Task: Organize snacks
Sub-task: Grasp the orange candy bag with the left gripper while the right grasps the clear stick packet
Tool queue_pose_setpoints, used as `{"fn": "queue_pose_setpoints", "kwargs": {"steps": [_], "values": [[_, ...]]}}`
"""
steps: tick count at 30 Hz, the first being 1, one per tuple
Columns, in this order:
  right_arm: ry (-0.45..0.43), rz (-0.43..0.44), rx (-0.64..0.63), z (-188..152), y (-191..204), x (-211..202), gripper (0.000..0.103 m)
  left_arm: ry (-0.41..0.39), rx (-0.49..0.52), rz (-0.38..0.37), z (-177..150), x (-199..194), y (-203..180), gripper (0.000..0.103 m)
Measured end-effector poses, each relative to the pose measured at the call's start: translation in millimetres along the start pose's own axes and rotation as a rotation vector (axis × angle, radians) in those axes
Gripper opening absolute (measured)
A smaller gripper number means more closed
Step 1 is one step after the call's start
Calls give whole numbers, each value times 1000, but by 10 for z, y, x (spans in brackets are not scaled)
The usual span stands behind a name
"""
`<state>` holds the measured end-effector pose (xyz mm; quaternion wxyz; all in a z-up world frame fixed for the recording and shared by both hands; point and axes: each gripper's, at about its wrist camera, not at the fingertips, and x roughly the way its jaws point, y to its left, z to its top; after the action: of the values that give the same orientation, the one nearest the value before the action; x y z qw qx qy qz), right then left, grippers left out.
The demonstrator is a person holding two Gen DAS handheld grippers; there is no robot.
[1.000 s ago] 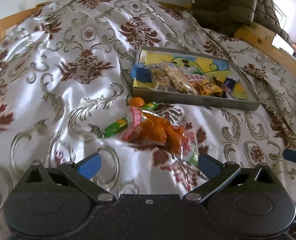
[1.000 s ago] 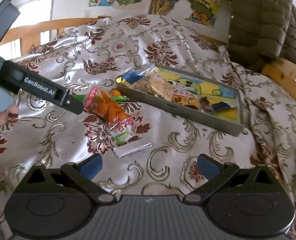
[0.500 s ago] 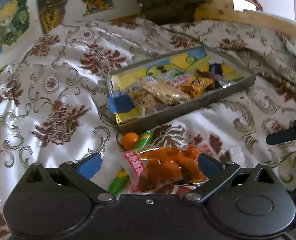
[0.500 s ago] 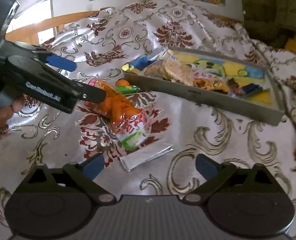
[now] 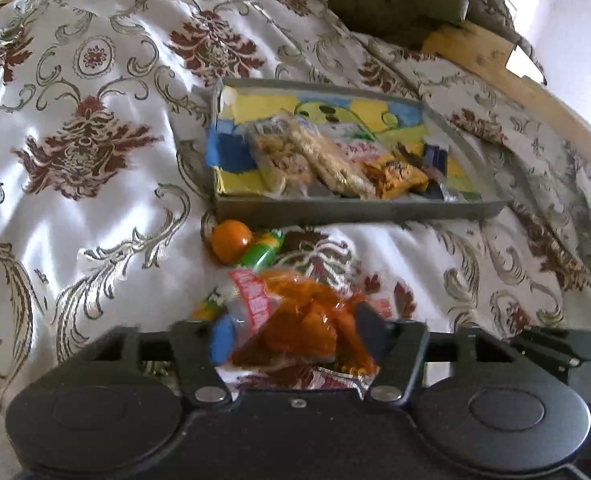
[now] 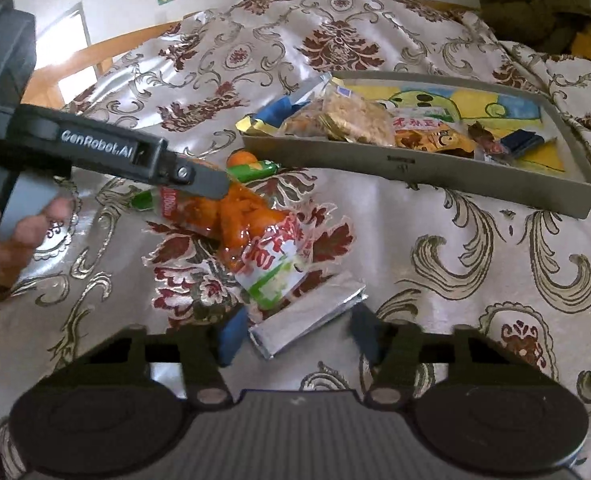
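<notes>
— How are the fingers set?
— The left gripper (image 5: 295,332), its jaws just narrowed, is closed around the orange snack bag (image 5: 299,320) on the bedspread (image 5: 95,200). The right gripper (image 6: 295,338), also just narrowed, is set astride a silver packet (image 6: 307,324); contact cannot be told.
— And the container?
— Wrapped snacks (image 6: 355,120) are held in the grey tray (image 6: 415,164), just beyond an orange ball (image 5: 231,240) and a green tube (image 5: 261,254).

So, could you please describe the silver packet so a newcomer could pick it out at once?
Start at the grey tray of snacks on the patterned bedspread. In front of it lies an orange snack bag, and the silver packet lies at that bag's near end, between the right gripper's fingers. It alone is plain, flat foil, unprinted.
</notes>
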<state>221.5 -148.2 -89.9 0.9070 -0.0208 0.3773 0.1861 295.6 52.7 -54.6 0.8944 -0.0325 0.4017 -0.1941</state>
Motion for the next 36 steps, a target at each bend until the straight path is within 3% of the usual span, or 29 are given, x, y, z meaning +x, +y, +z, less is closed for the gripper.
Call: {"fn": "queue_pose_setpoints", "kwargs": {"steps": [3,8,14,15,16,21,28,30,36], "values": [[11,-33,-10,-3,6,-7,40,10,20,-4,-11,-21,-4,32],[28,-83,-21,-21,27,-62,29,24,-9,-55,-48,-160,-42,19],[38,-135,-29,-24,15,-112,26,49,95,-98,-168,-309,-288,19],[39,-142,-25,-20,-6,-111,26,47,100,-108,-180,-308,-300,23],[40,-144,-19,-15,-28,-107,26,50,93,-112,-182,-285,-294,30],[36,-132,24,-1,-142,-77,27,95,-3,-111,-133,-41,-167,41],[25,-122,60,14,-244,-38,39,86,-97,-161,-144,95,-90,66],[21,-119,66,14,-260,-19,40,95,-95,-169,-156,162,-126,65],[15,-107,76,-5,-277,2,40,96,-48,-165,-193,198,-230,51]]}}
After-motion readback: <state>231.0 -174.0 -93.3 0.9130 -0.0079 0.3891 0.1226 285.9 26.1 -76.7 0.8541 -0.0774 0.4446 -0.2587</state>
